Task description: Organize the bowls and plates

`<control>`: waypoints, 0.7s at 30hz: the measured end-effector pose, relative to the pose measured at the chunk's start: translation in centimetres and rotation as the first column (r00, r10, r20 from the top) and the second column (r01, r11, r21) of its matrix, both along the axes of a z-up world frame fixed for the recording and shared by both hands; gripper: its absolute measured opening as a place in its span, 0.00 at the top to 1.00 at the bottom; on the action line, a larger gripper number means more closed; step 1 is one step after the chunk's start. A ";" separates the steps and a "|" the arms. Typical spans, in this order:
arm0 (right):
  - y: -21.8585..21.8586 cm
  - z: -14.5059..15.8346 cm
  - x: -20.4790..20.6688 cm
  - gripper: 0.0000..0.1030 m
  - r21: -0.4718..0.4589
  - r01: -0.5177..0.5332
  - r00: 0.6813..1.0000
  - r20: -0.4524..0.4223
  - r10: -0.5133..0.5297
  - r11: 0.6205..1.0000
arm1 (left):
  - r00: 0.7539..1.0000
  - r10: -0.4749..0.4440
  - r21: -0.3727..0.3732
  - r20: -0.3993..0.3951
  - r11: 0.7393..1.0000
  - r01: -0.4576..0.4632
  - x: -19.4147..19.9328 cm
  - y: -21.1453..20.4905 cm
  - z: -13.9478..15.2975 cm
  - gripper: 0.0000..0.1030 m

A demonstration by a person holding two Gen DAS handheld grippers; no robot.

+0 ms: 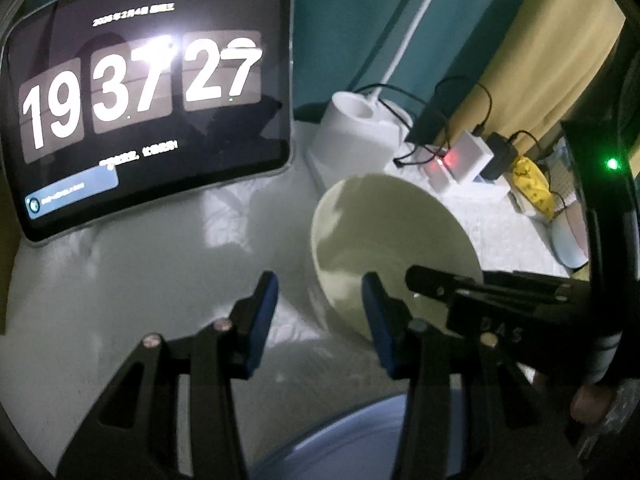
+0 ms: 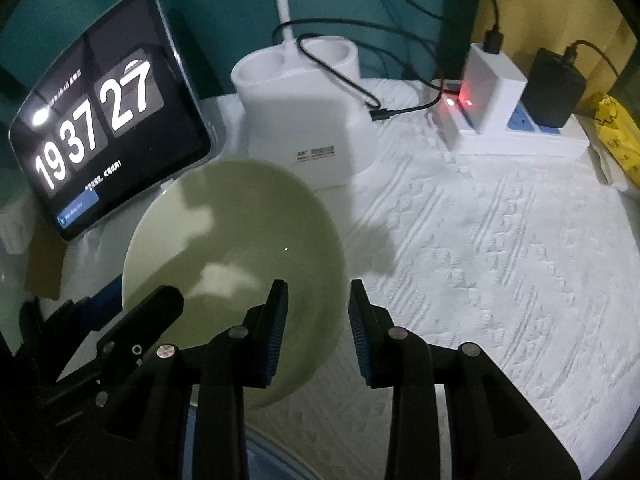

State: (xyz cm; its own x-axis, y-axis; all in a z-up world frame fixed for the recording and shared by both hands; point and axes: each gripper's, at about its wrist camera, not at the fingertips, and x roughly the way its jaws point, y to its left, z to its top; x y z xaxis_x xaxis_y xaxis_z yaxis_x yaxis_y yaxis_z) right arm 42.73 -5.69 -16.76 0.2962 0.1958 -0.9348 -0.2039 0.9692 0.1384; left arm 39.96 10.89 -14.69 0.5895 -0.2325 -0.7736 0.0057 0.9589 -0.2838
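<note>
A pale green plate [image 2: 232, 240] lies on the white cloth, right of centre in the left wrist view [image 1: 392, 236]. My right gripper [image 2: 318, 332] straddles its right rim, one blue pad over the inside and one outside, neither pressing. My left gripper [image 1: 320, 320] stands open at the plate's left rim, its right pad in front of the plate. The right gripper's black finger [image 1: 436, 280] reaches over the plate from the right. The left gripper's black finger [image 2: 152, 312] shows at the plate's left edge. A blue dish [image 1: 352, 436] sits below both grippers, mostly hidden.
A tablet showing a clock [image 1: 140, 100] leans at the back left. A white lamp base [image 2: 304, 112] stands behind the plate, with a power strip, chargers and cables [image 2: 520, 120] at the back right. A yellow bag [image 2: 616, 136] lies at the far right. Textured cloth [image 2: 500, 272] spreads to the right.
</note>
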 end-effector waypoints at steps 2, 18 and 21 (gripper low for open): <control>0.0 -0.1 0.2 0.77 -0.006 0.000 1.000 0.001 0.000 1.000 | 1.000 -0.005 -0.006 -0.002 1.000 0.005 0.1 0.0 0.0 0.61; -0.5 1.7 -1.8 0.88 -0.010 -0.048 0.993 0.105 0.049 0.999 | 0.999 0.017 0.006 0.034 1.000 -0.017 -1.2 0.4 0.8 0.74; -0.7 2.2 -2.3 0.88 -0.011 -0.053 0.990 0.129 0.054 0.999 | 0.999 0.015 0.010 0.049 1.000 -0.016 -1.7 0.2 1.4 0.74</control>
